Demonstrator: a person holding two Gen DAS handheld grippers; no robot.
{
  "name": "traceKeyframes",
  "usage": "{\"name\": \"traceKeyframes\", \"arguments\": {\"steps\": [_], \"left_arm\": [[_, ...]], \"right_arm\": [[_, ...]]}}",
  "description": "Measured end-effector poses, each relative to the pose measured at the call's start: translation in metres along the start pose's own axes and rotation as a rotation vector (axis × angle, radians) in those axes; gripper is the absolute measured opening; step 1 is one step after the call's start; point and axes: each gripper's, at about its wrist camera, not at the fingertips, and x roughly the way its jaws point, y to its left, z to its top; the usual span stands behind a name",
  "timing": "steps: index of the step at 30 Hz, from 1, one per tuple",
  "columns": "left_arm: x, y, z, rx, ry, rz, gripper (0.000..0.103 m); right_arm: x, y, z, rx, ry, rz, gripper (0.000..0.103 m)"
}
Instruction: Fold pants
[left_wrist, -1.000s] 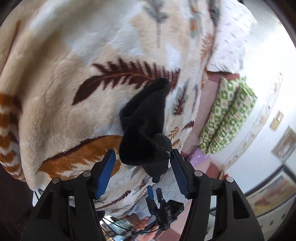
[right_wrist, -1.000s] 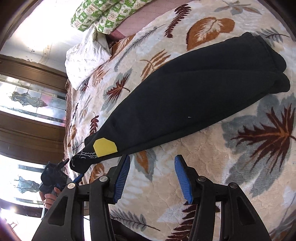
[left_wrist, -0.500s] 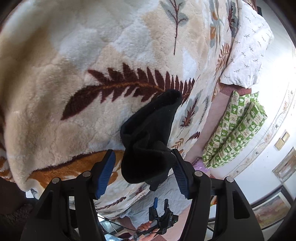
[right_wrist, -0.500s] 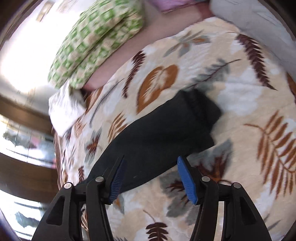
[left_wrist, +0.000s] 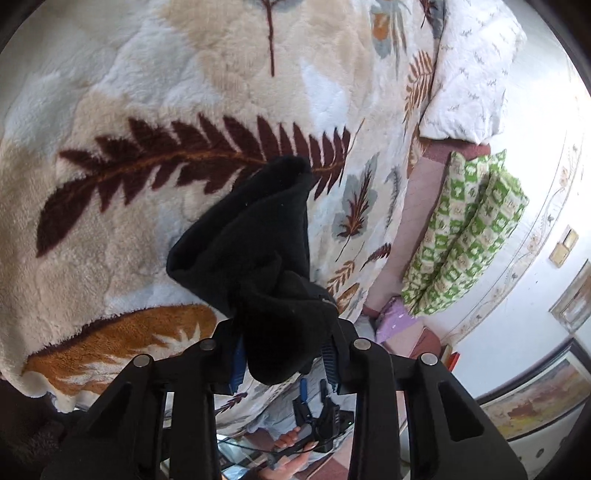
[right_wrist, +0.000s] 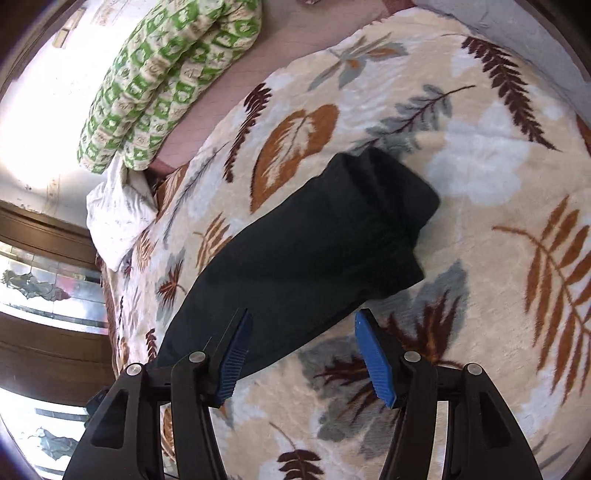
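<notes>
Nearest in the left wrist view, the left hand-held gripper (left_wrist: 282, 363) is clenched on a bunched end of the black pants (left_wrist: 258, 251), the cloth spilling out above and below the blue pads. That end is lifted clear of the bed's leaf-print blanket (left_wrist: 147, 92) and droops in soft folds, which suggests a thick, limp fleece-like fabric: light enough for one gripper, not fragile, but with no stiffness to keep a crease by itself.

In the right wrist view, the right hand-held gripper (right_wrist: 303, 354) is released, its pads spread wide and holding nothing. It hovers over the near edge of the pants (right_wrist: 314, 254), which lie as a long dark band on the blanket (right_wrist: 498, 314), running from near left toward the far right, where the cuffed or banded end sits stacked in two layers.

Because the cloth is soft and plush on a plush blanket, it will likely drag and bunch rather than slide. A hold should probably take both layers at an edge or at the thicker banded end, where the pads can bite. Pinching only the top layer risks pulling the stack apart.

Farther off, a green patterned pillow (right_wrist: 166, 74) and a white pillow (right_wrist: 114, 210) lie at the far left of the bed.
</notes>
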Motion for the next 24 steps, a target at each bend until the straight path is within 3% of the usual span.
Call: {"name": "traceKeyframes", "arguments": {"steps": [2,4,7,11,17,24], "left_arm": [[0.003,0.0,-0.003,0.026,0.018,0.019,0.031],[0.005,-0.001,-0.006,0.06,0.042,0.044,0.037],[-0.002,0.001,-0.01,0.071,0.045,0.052,0.042],[-0.022,0.008,-0.014,0.04,0.021,0.021,0.05],[-0.028,0.01,0.001,-0.064,-0.016,-0.001,0.052],[-0.019,0.002,-0.007,-0.168,0.022,0.06,0.054]], "right_arm": [[-0.007,-0.011,0.007,0.046,-0.022,0.025,0.06],[-0.012,-0.026,0.011,0.133,-0.026,0.091,0.064],[-0.005,-0.036,0.015,0.228,0.023,0.175,0.068],[0.013,-0.032,0.019,0.256,0.039,0.1,0.068],[0.034,-0.04,0.018,0.362,0.037,0.113,0.068],[0.043,-0.043,0.017,0.385,0.027,0.09,0.068]]}}
